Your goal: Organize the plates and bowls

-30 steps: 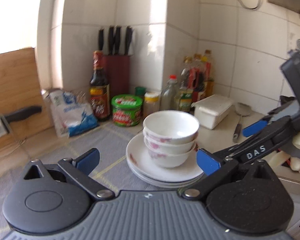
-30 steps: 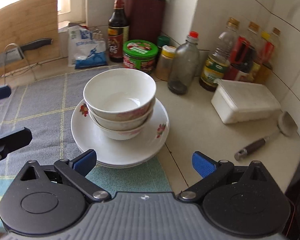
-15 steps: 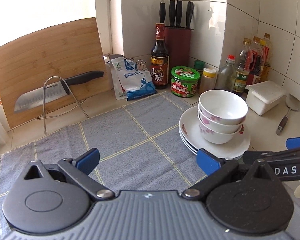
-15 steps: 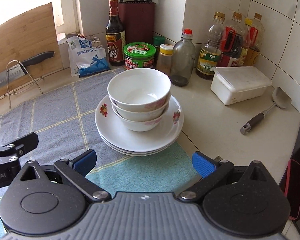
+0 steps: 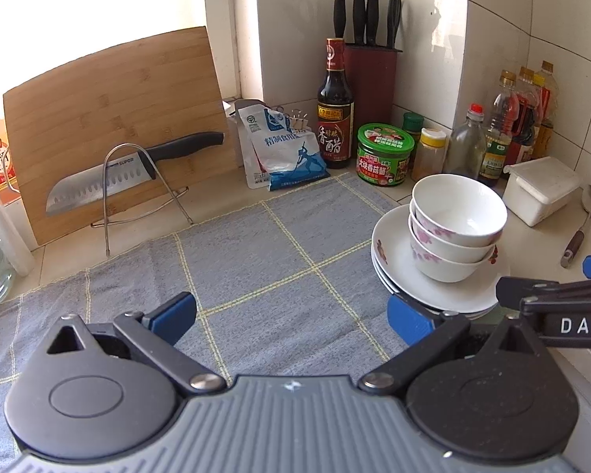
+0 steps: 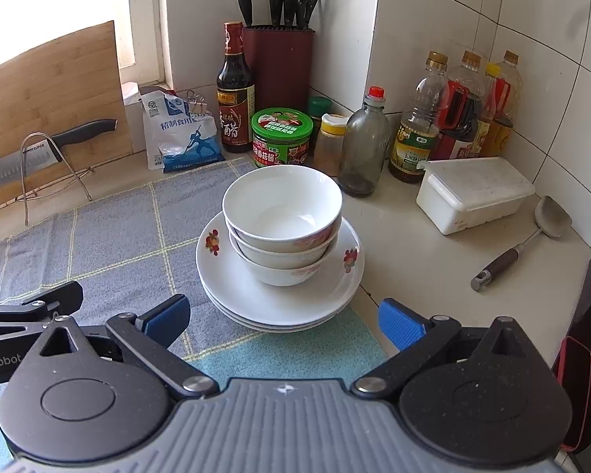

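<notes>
Right wrist: right gripper (image 6: 281, 317) hovers agape, level, facing stacked bowls (image 6: 282, 220).

Three nested bowls (image 6: 282, 213) sit on a stack of plates (image 6: 256, 295) at the right edge of the cloth (image 5: 256, 260) spread over the tabletop (image 6: 413, 252). Behind the stack stand a jar (image 6: 281, 136) and a glass bottle (image 6: 364, 146), with a vinegar bottle (image 6: 235, 86) and knife block (image 6: 277, 67) further back in the corner; to its right lie a lidded box (image 6: 474, 193) and a spatula (image 6: 520, 242). Far left, a knife (image 5: 126, 169) rests on a wire stand (image 5: 138, 193) before a cutting board (image 5: 110, 118) leaning on the wall, and a bag (image 5: 283, 149) sits between board and vinegar bottle.
</notes>
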The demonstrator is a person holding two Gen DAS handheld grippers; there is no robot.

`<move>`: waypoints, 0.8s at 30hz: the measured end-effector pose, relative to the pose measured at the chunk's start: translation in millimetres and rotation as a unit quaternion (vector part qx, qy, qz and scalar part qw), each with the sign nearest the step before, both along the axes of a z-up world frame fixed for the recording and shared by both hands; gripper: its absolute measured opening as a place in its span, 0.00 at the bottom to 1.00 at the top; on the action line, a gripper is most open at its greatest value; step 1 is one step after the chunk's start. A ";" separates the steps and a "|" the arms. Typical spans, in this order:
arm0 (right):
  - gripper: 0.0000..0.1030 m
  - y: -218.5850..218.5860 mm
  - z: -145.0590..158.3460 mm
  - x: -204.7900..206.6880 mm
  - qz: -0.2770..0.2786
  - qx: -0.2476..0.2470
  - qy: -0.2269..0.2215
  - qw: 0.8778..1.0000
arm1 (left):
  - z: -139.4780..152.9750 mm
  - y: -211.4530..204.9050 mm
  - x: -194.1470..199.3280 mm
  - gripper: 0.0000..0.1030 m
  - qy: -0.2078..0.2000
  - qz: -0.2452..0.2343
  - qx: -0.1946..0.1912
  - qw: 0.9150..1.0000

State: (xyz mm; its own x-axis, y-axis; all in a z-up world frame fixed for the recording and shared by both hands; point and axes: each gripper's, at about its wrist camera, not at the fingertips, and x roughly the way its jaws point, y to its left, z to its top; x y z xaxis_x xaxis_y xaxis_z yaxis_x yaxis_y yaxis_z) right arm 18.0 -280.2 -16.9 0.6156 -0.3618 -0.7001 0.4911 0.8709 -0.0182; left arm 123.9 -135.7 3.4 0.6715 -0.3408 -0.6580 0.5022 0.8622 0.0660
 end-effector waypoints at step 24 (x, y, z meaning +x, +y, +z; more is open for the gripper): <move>1.00 -1.9 0.7 1.0 -0.010 -0.006 0.000 1.000 | 3.0 -3.3 -1.6 0.99 -0.009 -0.003 0.002 1.000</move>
